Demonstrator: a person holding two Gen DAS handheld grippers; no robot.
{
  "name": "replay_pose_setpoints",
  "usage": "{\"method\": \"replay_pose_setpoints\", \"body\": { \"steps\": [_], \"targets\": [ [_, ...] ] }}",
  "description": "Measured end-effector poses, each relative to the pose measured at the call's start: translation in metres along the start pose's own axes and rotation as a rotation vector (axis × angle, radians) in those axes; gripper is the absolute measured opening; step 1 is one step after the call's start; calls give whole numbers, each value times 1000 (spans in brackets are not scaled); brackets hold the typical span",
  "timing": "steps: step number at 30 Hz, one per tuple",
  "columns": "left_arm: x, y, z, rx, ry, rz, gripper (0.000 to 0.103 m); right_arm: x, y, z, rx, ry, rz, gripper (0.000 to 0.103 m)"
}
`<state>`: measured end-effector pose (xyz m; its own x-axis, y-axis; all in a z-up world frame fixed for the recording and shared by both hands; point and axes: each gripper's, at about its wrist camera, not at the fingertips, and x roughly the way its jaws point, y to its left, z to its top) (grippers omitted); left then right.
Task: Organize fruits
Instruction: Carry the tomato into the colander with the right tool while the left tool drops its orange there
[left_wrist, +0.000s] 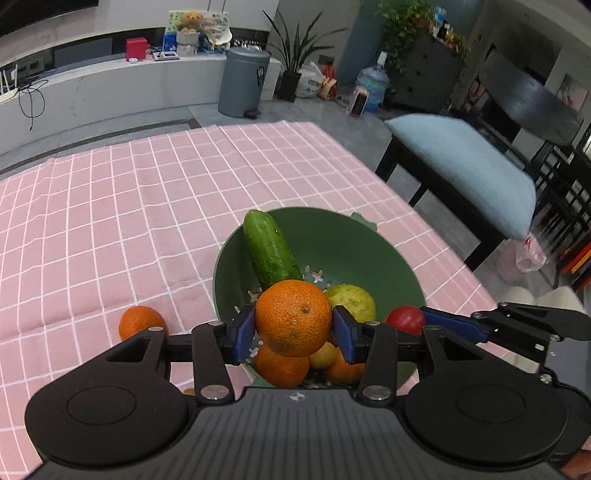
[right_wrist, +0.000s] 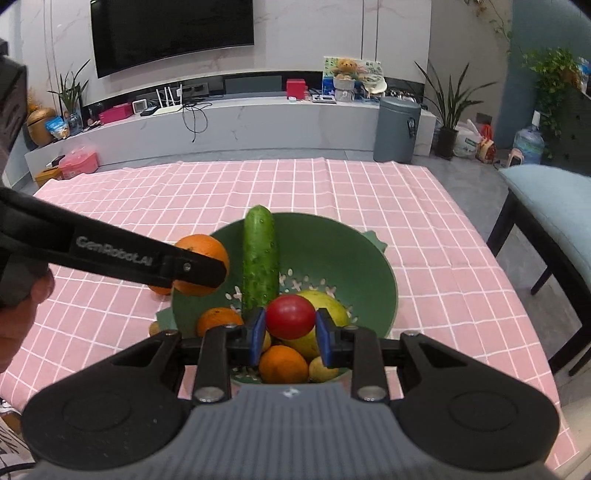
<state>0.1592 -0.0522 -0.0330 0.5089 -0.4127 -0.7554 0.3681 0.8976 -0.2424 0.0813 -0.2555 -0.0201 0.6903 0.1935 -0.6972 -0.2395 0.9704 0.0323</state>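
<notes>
A green colander bowl (left_wrist: 354, 251) stands on the pink checked tablecloth. My left gripper (left_wrist: 293, 326) is shut on an orange (left_wrist: 293, 315) and holds it over the bowl's near left side. My right gripper (right_wrist: 290, 334) is shut on a red tomato (right_wrist: 290, 316) above the bowl (right_wrist: 332, 254). In the bowl lie a cucumber (right_wrist: 259, 258), a yellow-green fruit (right_wrist: 328, 302), oranges (right_wrist: 282, 363) and a small yellow fruit (right_wrist: 321, 369). The tomato (left_wrist: 406, 318) and right gripper also show in the left wrist view. The held orange (right_wrist: 201, 258) shows behind the left gripper's finger (right_wrist: 110, 254).
Another orange (left_wrist: 142, 322) lies on the cloth (left_wrist: 110, 221) left of the bowl. A dark chair with a light blue cushion (left_wrist: 465, 162) stands beyond the table's right edge. A grey bin (left_wrist: 243, 81) stands on the floor farther back.
</notes>
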Motion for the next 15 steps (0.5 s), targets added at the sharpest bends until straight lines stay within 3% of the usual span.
{"method": "replay_pose_setpoints", "body": {
  "steps": [4,10,15],
  "targets": [
    [10,-3,1,21,24,26,51,11,-2,0,3,13,8,25],
    [21,-4,0,16,50,-15,51,24,-4,-2,-1,32,14,25],
    [25,-10,11,29,17,-66,51,27,-9,-3,-5,38,-6,25]
  ]
}}
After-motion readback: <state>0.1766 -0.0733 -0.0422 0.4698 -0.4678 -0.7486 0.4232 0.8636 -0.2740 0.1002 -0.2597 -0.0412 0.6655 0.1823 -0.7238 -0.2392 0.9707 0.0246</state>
